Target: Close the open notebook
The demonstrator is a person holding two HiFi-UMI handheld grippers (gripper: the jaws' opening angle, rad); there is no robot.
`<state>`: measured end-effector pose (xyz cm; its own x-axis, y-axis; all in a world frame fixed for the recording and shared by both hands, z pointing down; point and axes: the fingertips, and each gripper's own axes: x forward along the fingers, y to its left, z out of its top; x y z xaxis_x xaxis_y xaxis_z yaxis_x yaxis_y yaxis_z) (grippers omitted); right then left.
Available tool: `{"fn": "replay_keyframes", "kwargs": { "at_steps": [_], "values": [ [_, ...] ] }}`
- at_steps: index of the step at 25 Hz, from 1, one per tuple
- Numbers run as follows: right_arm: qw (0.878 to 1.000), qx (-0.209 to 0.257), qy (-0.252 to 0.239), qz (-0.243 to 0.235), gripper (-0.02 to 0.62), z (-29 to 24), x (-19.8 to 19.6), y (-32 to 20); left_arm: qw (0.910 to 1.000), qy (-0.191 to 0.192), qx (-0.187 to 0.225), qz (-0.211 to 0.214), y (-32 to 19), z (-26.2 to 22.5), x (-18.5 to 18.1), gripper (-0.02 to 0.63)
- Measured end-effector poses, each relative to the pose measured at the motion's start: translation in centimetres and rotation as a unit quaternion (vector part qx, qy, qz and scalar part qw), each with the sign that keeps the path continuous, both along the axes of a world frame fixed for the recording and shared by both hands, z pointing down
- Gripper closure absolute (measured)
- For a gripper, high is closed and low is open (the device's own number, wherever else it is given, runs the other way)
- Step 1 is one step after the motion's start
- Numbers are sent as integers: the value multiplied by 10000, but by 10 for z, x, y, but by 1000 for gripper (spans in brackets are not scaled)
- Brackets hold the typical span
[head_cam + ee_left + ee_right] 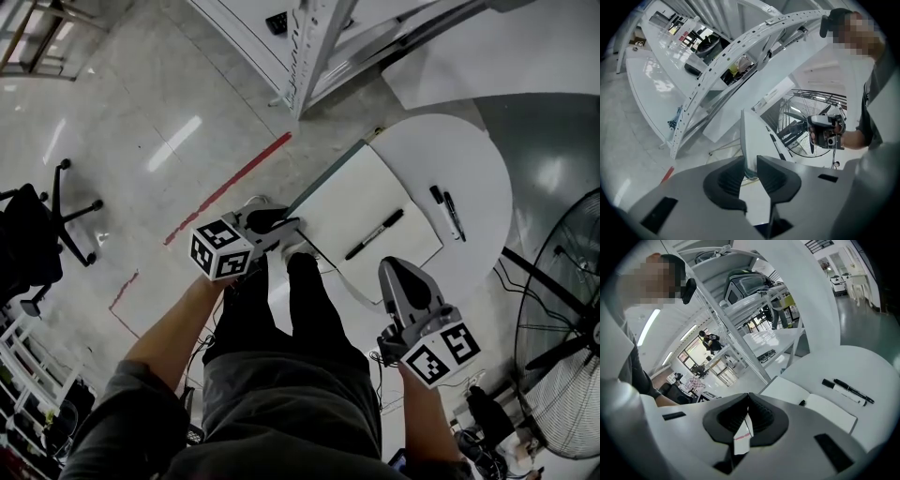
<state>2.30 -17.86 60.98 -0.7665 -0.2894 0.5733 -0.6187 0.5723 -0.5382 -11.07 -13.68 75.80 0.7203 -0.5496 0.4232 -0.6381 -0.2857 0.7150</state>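
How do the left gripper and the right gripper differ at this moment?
The left gripper is at the open notebook, its jaws closed on the cover's edge; the right gripper is held clear of it, gripping nothing. The left gripper's jaws are parted slightly by that edge; the right gripper's meet. Both point toward the table.

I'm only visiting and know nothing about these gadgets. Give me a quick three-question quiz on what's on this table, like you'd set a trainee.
1. True or false: a black marker lies on the open notebook.
2. How many pens lie on the table beside the notebook?
3. What stands between the left gripper's jaws? A: the notebook's edge. B: a pen. C: nothing.
Key: 1 true; 2 two; 3 A.
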Motion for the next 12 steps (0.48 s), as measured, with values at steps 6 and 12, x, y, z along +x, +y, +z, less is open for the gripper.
{"fn": "replay_keyframes", "kwargs": {
  "at_steps": [6,12],
  "values": [
    [9998,66,-115,171,575,-10,6,0,9997,-163,95,127,-1,-19,1,534],
    [9986,198,-232,442,575,-25,19,-2,9991,-263,246,226,-2,-46,8,549]
  ]
}}
